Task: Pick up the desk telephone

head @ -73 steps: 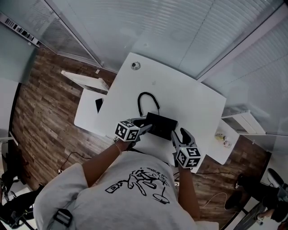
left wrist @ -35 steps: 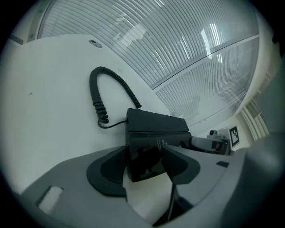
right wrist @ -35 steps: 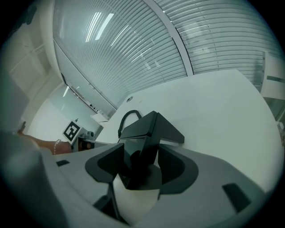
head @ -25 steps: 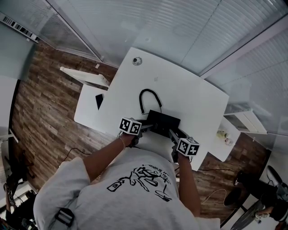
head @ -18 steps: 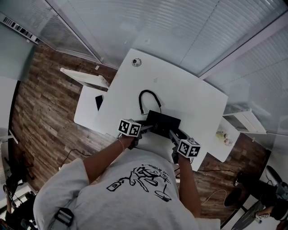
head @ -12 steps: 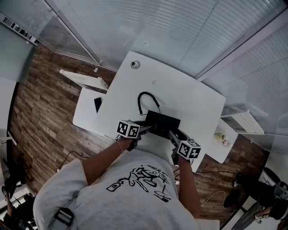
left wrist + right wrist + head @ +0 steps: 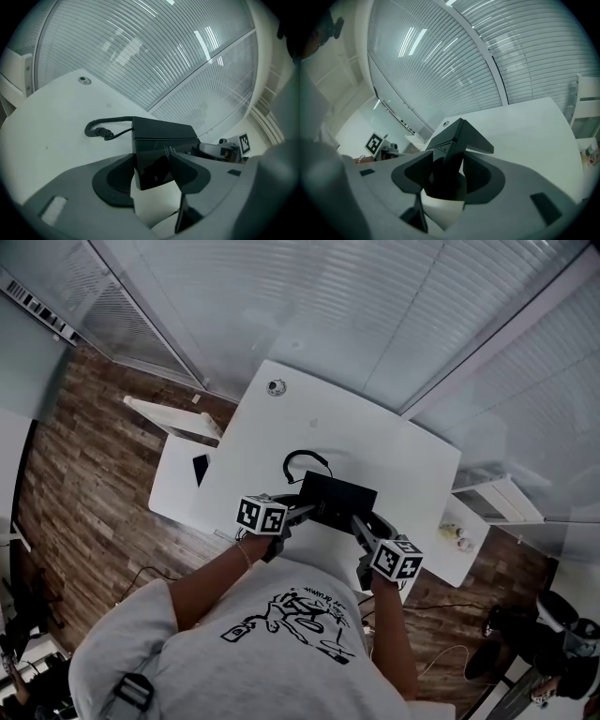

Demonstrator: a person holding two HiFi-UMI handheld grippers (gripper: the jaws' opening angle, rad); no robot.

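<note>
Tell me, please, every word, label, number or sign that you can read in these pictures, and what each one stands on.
Nothing can be read outright.
desk telephone: a short line of pale print on its dark face, too small to read.
T-shirt: script lettering within the black drawing, too blurred to read.
marker cubes: black-and-white square patterns only, no letters or numbers.

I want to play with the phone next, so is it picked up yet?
Nearly. Done: the left gripper and right gripper are each clamped on an end of the desk telephone. In hand: it looks clear of the white desk. To do: its curly cord rests there, so lift higher.
</note>
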